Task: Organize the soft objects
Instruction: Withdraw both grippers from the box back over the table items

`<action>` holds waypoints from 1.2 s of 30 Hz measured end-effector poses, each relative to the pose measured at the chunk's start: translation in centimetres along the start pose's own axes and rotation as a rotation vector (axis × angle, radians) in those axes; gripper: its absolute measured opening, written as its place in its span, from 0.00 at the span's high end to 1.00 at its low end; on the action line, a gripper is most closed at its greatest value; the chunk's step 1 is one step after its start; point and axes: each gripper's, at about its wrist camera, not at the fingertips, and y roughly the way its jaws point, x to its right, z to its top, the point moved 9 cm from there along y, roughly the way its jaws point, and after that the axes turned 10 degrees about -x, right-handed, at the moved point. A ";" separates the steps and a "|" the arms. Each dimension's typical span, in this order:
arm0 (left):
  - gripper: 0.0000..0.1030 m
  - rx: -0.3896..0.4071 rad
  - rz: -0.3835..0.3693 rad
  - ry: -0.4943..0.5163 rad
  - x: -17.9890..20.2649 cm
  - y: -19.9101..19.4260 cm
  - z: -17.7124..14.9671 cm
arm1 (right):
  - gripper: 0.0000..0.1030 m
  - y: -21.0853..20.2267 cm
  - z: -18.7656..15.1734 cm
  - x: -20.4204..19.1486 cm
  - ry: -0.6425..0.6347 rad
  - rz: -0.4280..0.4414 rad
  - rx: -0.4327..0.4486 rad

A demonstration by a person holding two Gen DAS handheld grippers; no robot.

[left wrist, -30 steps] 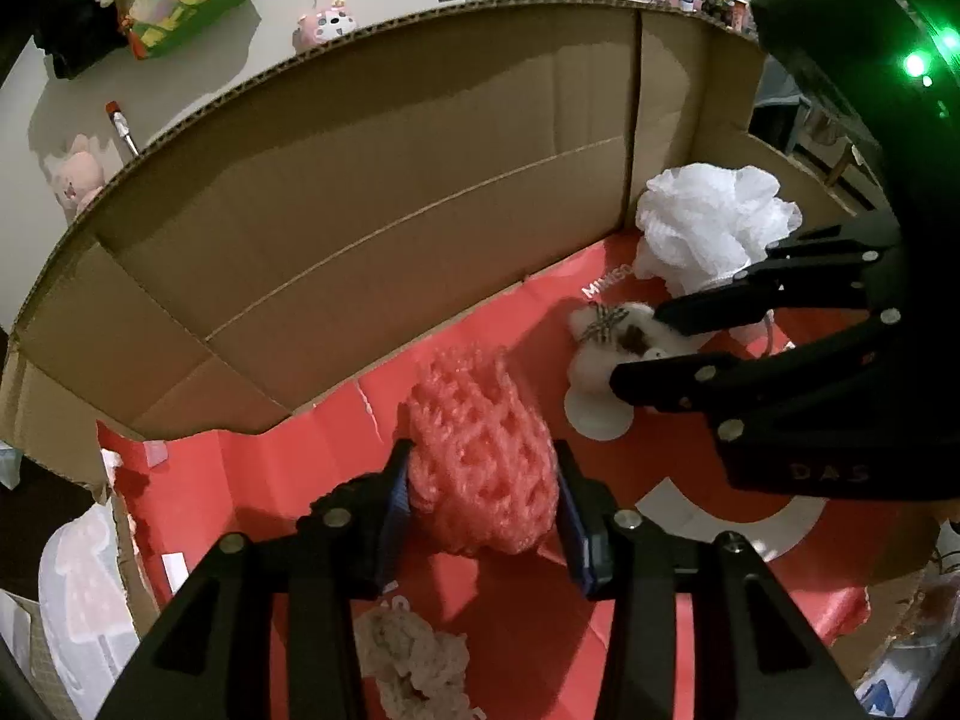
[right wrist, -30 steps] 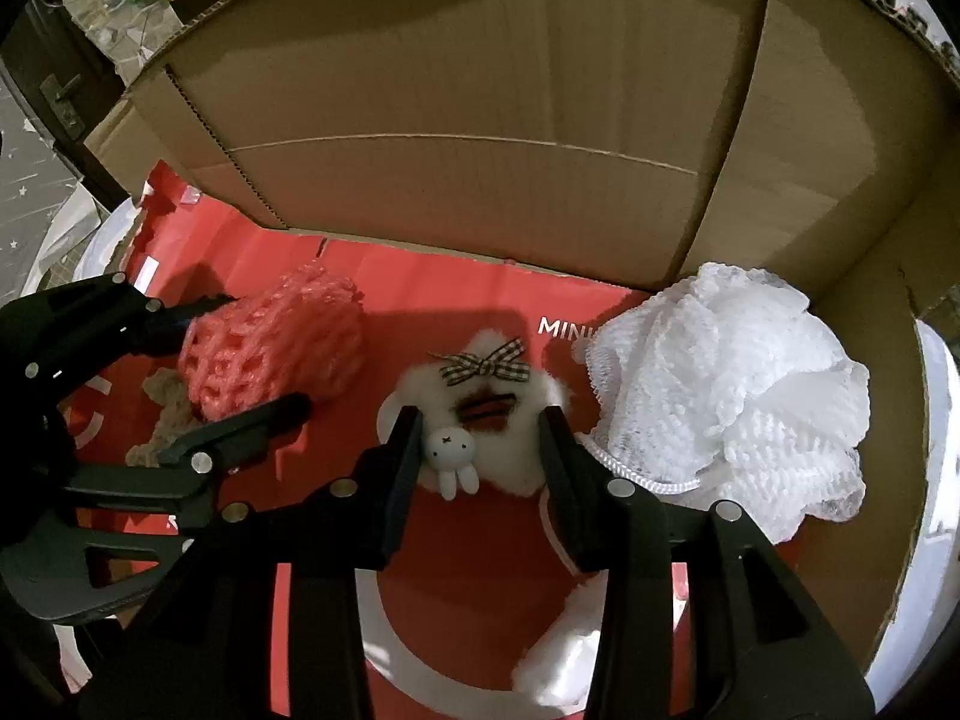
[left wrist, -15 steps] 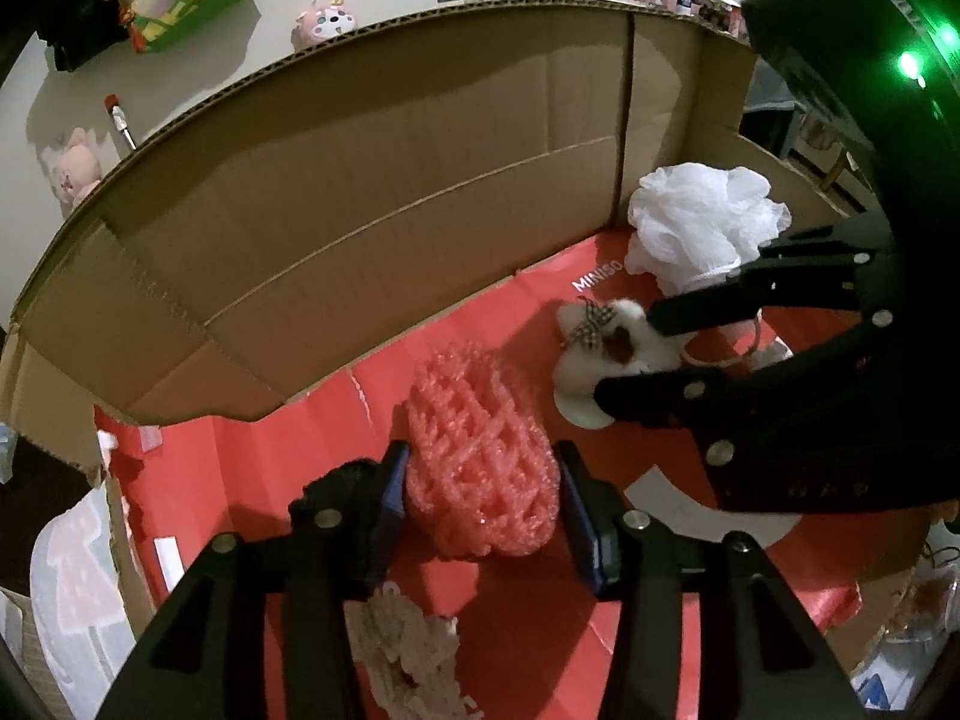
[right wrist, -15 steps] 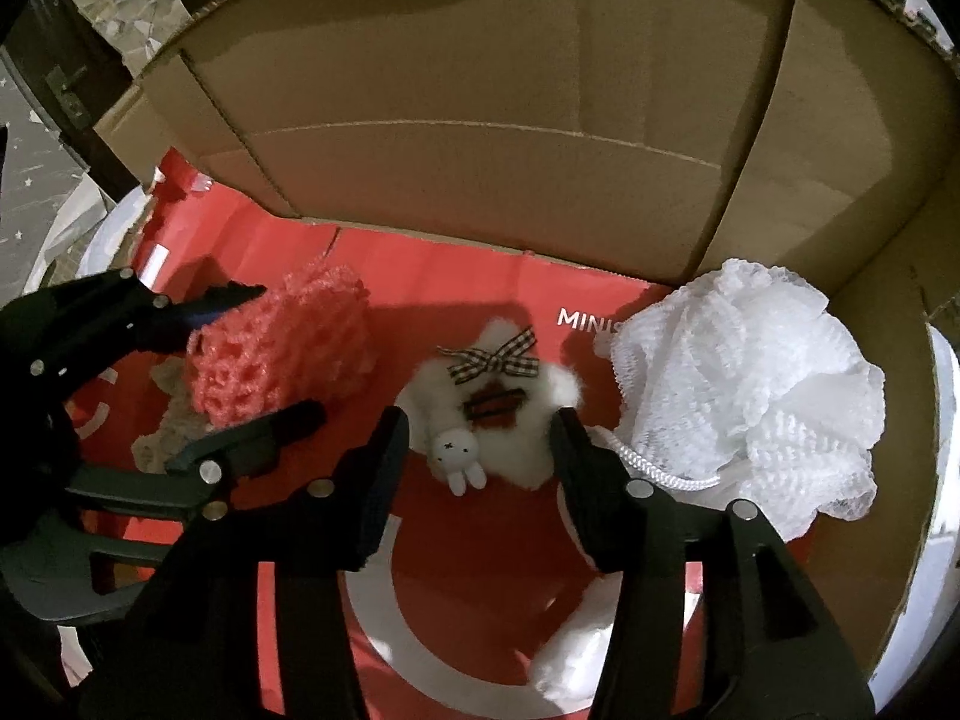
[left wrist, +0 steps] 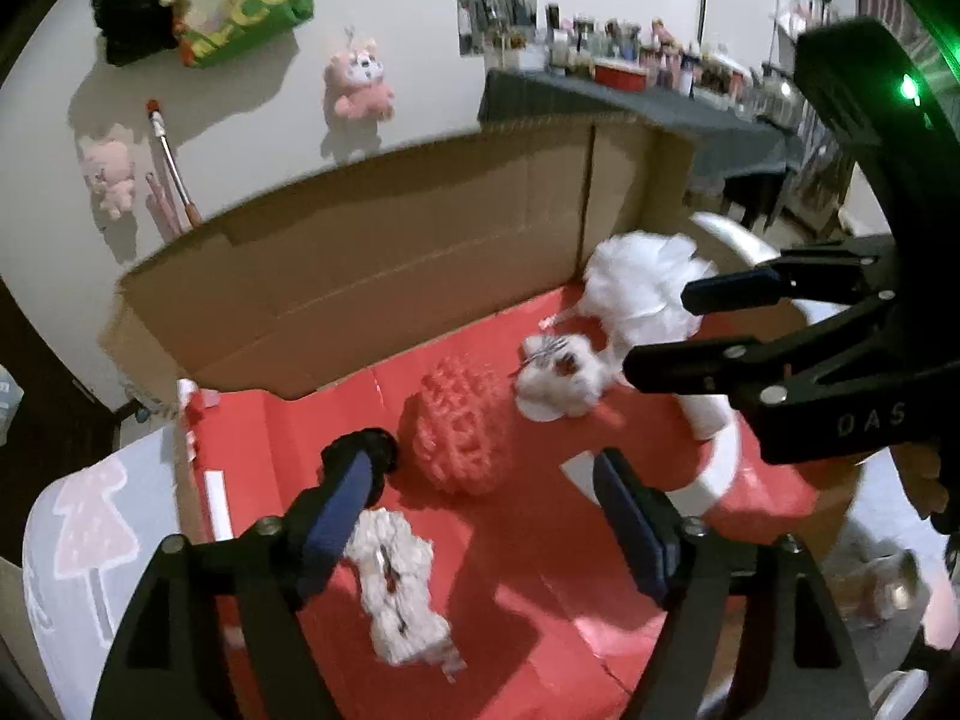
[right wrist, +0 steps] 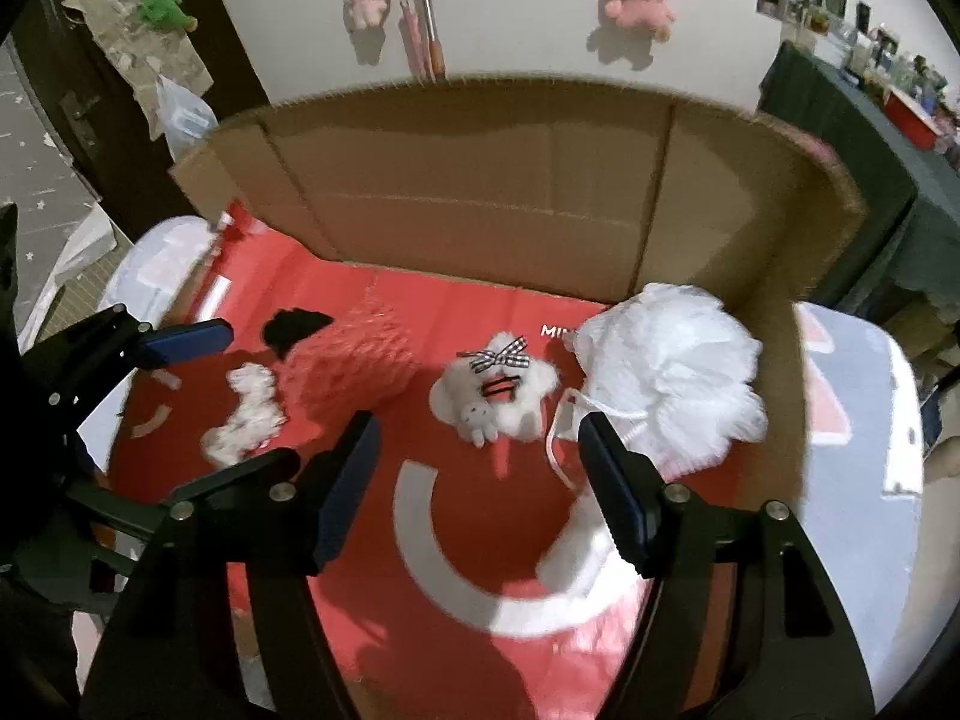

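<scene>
Red card printed with a white ring lines the floor of the open cardboard box (right wrist: 480,204), and both hand-held grippers hang above it. From the left wrist view, the left gripper (left wrist: 486,480) has its jaws opening, blue pads spread with nothing between them; the pink mesh ball (left wrist: 459,426) lies on the red floor just ahead of the fingertips, clear of both pads, and a small cream woolly piece (left wrist: 399,588) lies beneath the left finger. The right gripper (right wrist: 480,456) is also opening, with nothing between its pads; the small white plush (right wrist: 495,393) sits just beyond the fingertips, roughly centred on the gap, and the white mesh bath pouf (right wrist: 666,378) rests against the box's right corner, its cord trailing toward the right finger. White letters "MI" show on the red floor beside the pouf (the rest is covered). The other gripper's body reads "DAS" in the left wrist view, and a green bag (left wrist: 246,0) on the wall carries partial yellow lettering, "ME" above "CO". The plush is fluffy, with a black-and-white checked bow, a dark hair clip and a tiny white bunny; the pink ball is an open, knobbly net.
</scene>
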 end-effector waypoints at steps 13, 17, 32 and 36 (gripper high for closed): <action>0.01 0.276 -0.026 -0.103 2.6 -12.2 -2.6 | 0.25 -10.8 -5.1 -2.9 -0.014 -0.029 0.219; 0.00 0.349 -0.022 -0.107 3.6 -15.3 -4.1 | 0.22 -14.2 -7.5 -4.4 -0.051 -0.072 0.303; 0.00 0.579 0.030 -0.113 7.4 -22.3 -10.5 | 0.14 -22.5 -17.5 -7.2 -0.082 -0.200 0.622; 0.00 0.640 0.056 -0.113 8.9 -23.2 -13.1 | 0.14 -23.2 -20.4 -7.5 -0.063 -0.215 0.692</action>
